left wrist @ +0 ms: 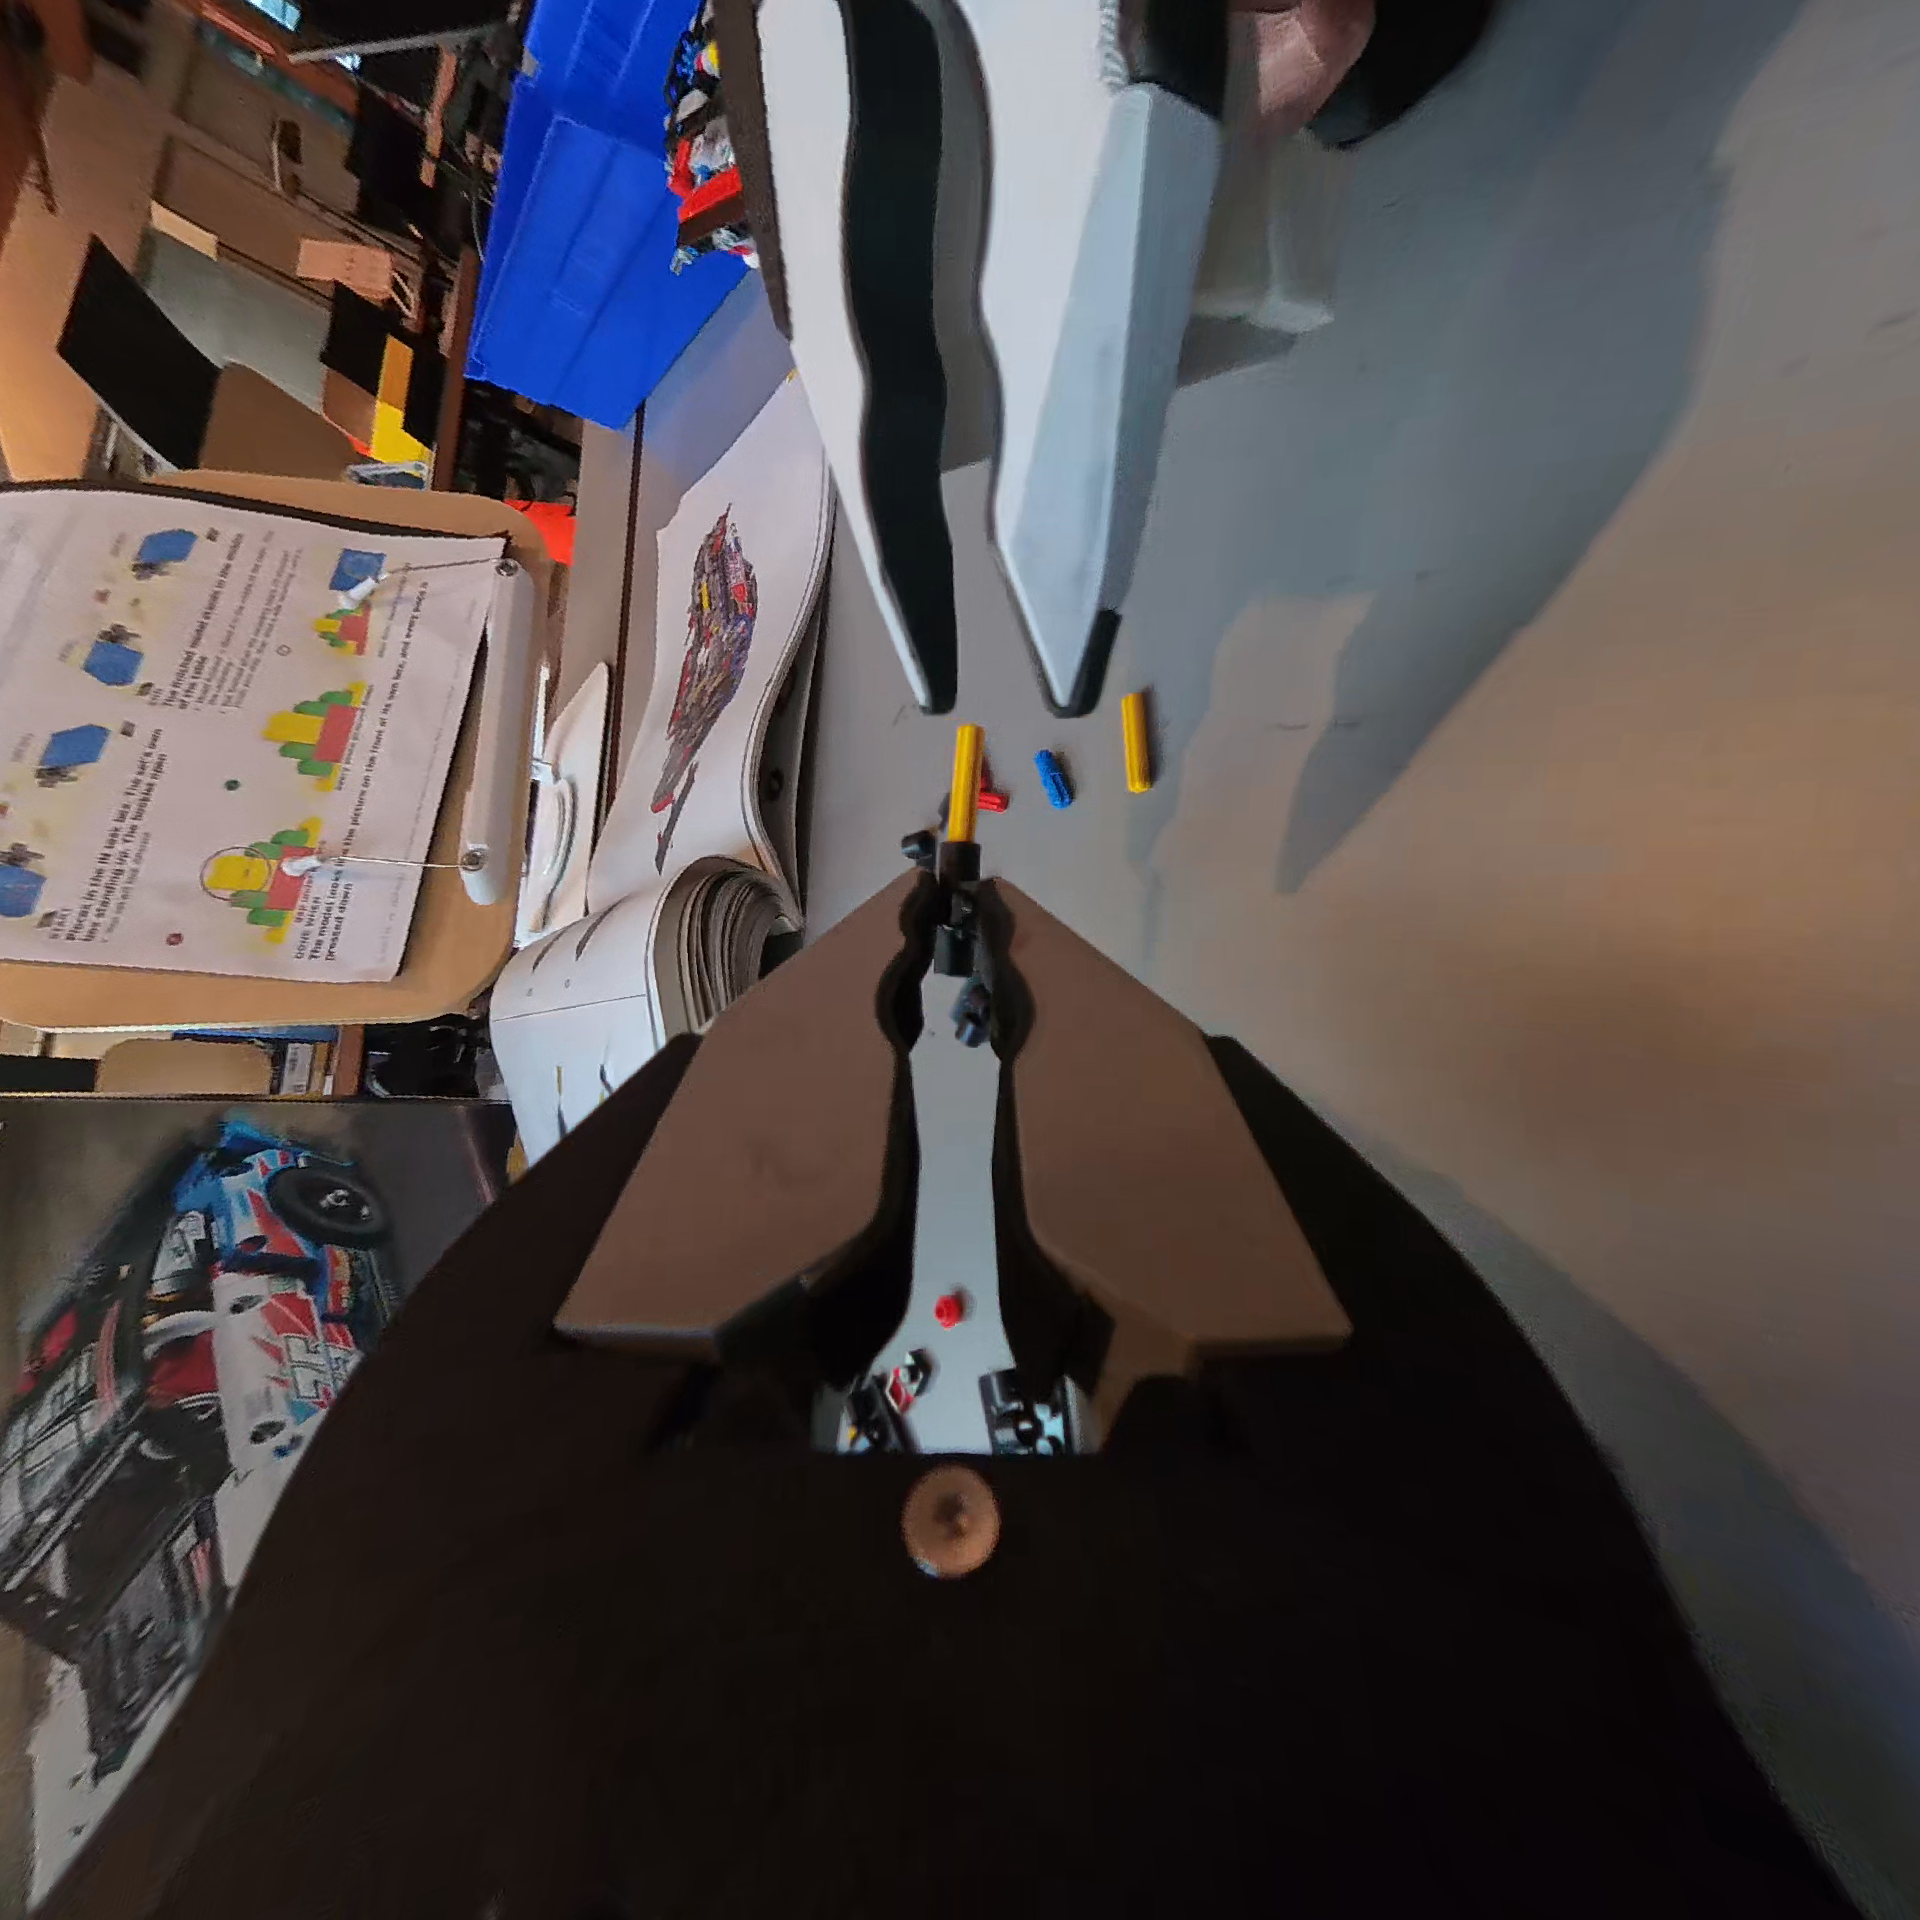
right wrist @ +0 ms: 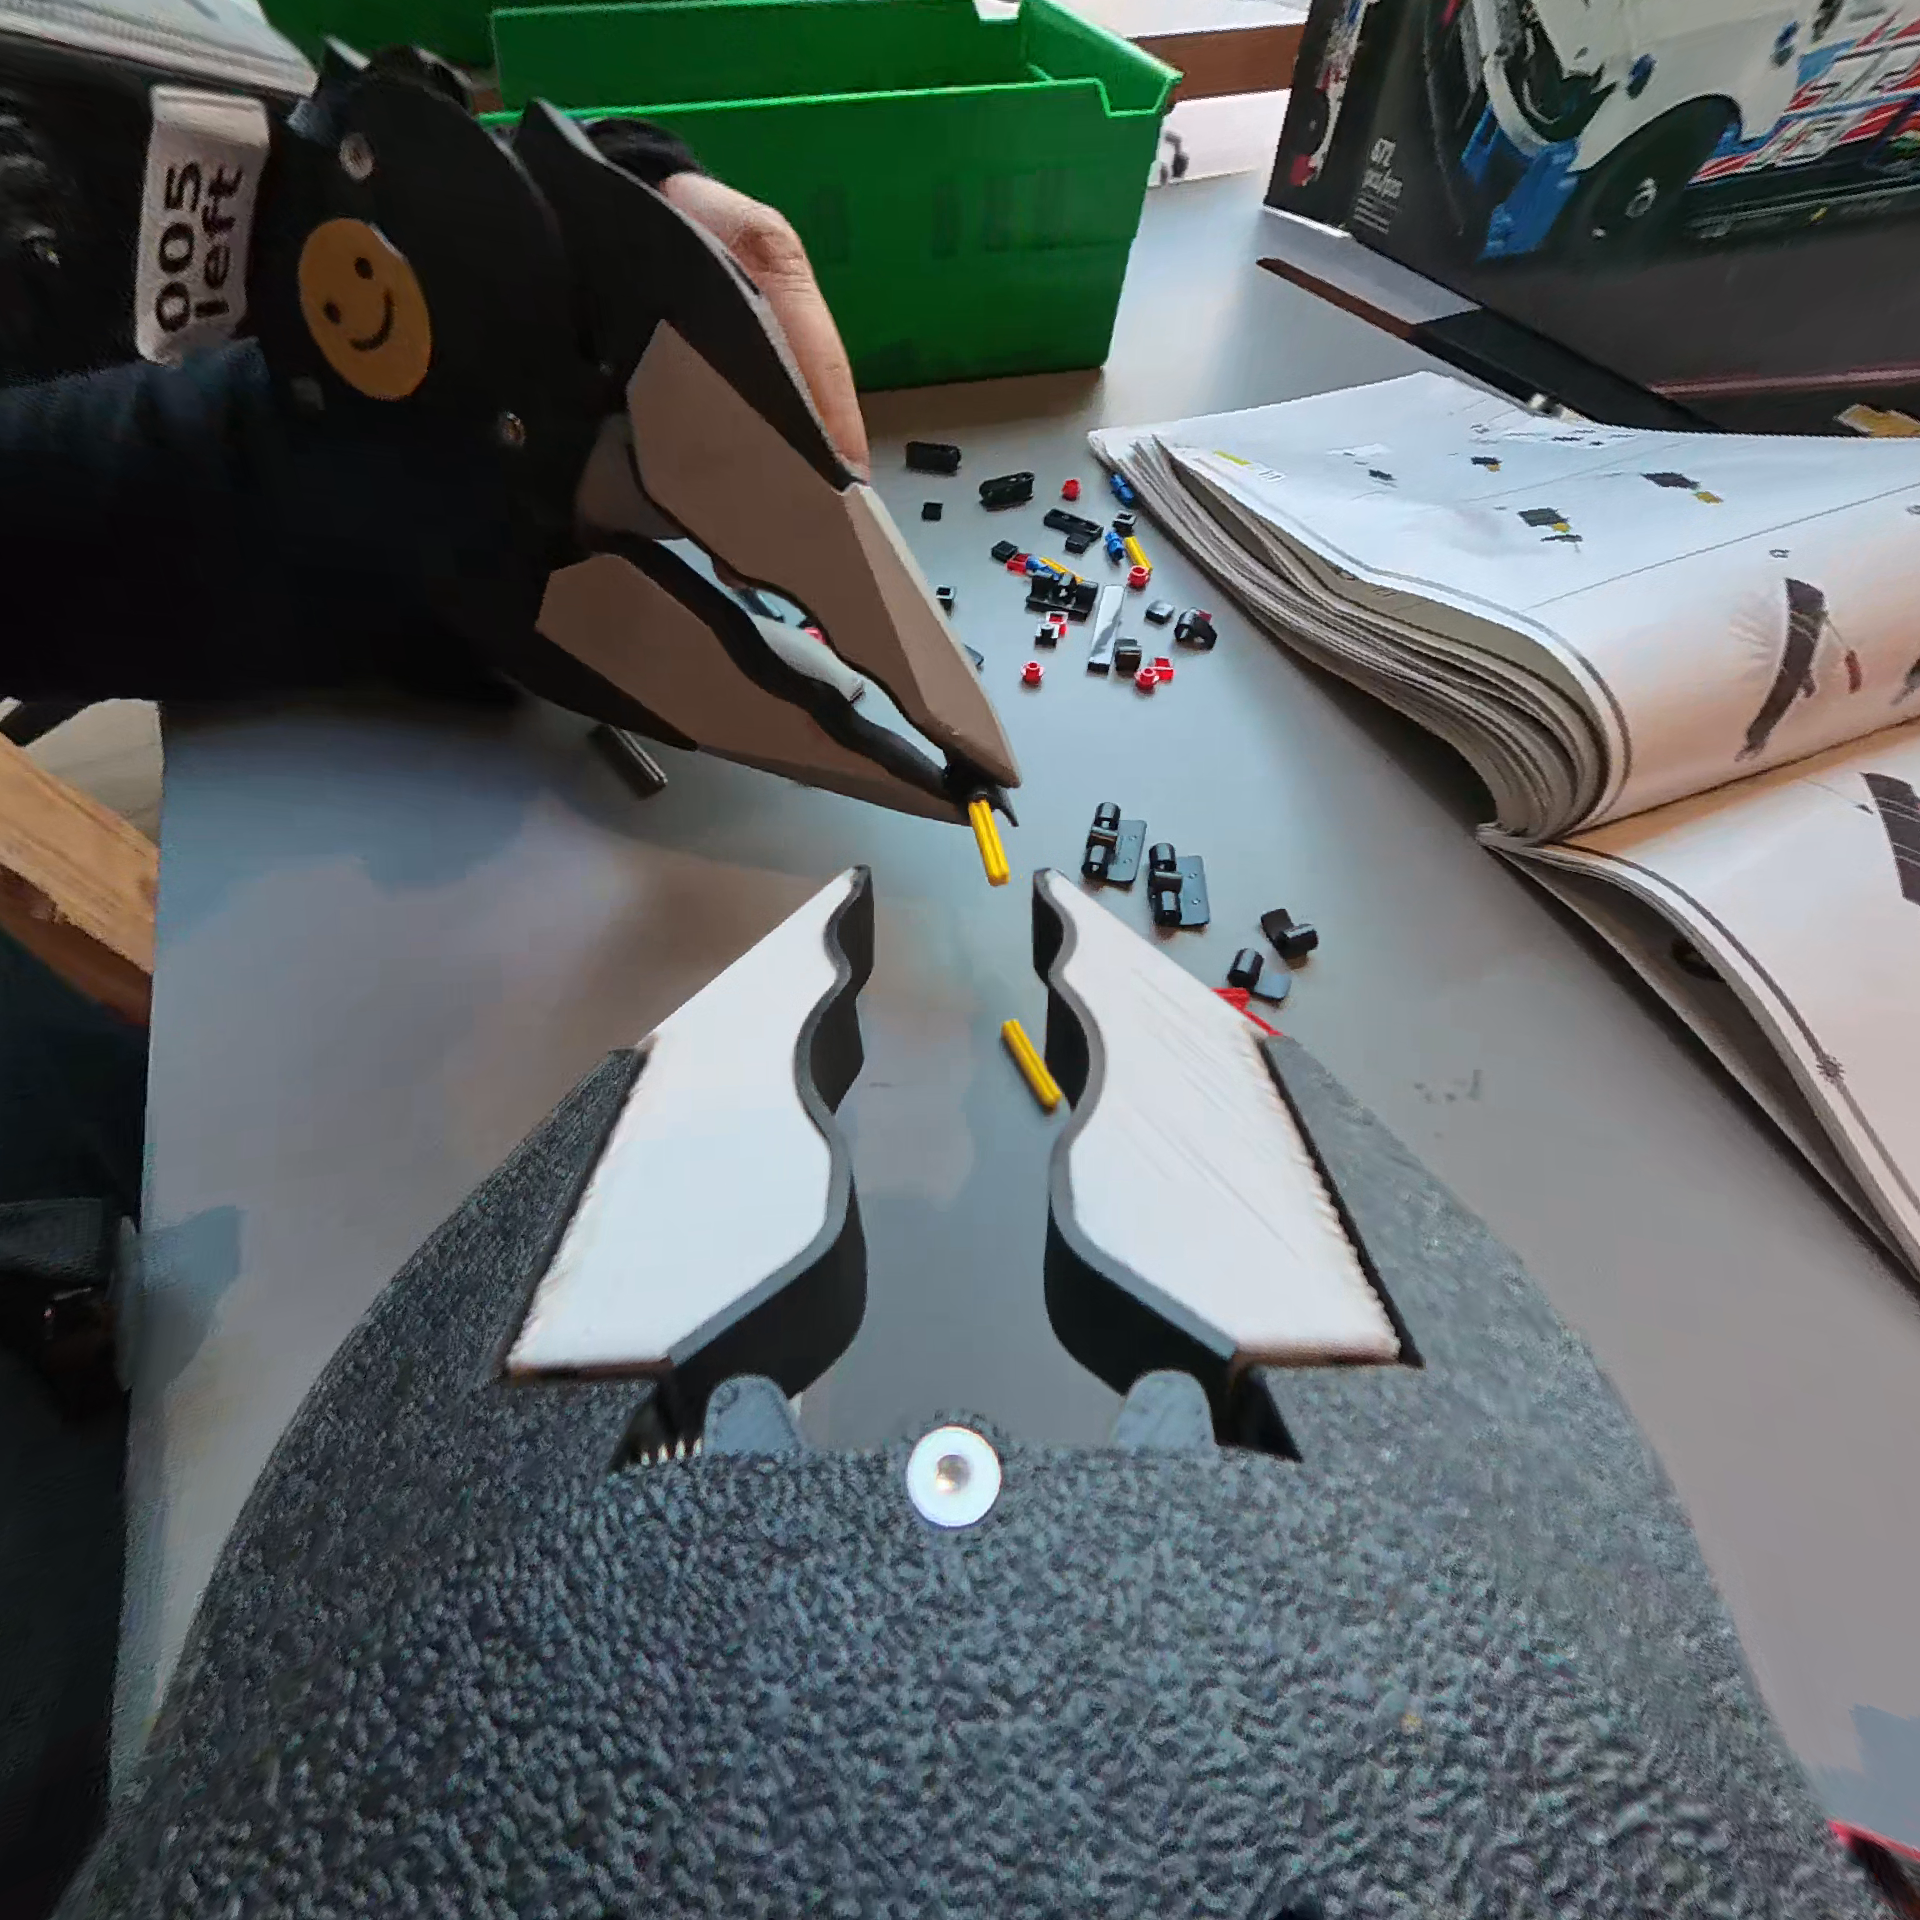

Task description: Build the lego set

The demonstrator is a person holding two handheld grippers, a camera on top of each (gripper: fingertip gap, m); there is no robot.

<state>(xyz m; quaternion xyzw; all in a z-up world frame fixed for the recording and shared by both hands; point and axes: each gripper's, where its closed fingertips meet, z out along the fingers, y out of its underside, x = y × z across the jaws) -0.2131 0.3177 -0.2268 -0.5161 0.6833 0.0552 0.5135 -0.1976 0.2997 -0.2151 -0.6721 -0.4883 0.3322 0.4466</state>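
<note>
My left gripper point(left wrist: 956, 889) is shut on a small black connector point(left wrist: 954, 920) with a yellow axle point(left wrist: 964, 777) sticking out of its tip. In the right wrist view the left gripper point(right wrist: 982, 802) holds the piece just above the grey table, its yellow axle point(right wrist: 989, 844) pointing toward my right gripper point(right wrist: 951, 883). My right gripper is open and empty, its white fingers just short of the axle; it also shows in the left wrist view point(left wrist: 1003, 701). A second yellow axle point(right wrist: 1031, 1065) lies on the table between the right fingers and shows in the left wrist view point(left wrist: 1136, 743).
A blue pin point(left wrist: 1052, 777) and a red pin point(left wrist: 987, 796) lie near the tips. Two black hinge-like parts point(right wrist: 1143, 868) and a scatter of small parts point(right wrist: 1091, 592) lie further off. An open instruction book point(right wrist: 1455, 644), a green bin point(right wrist: 831, 197) and the set's box point(right wrist: 1610, 156) border the table. From either gripper's tips it is about 6 centimetres to the blue pin point(left wrist: 1052, 777).
</note>
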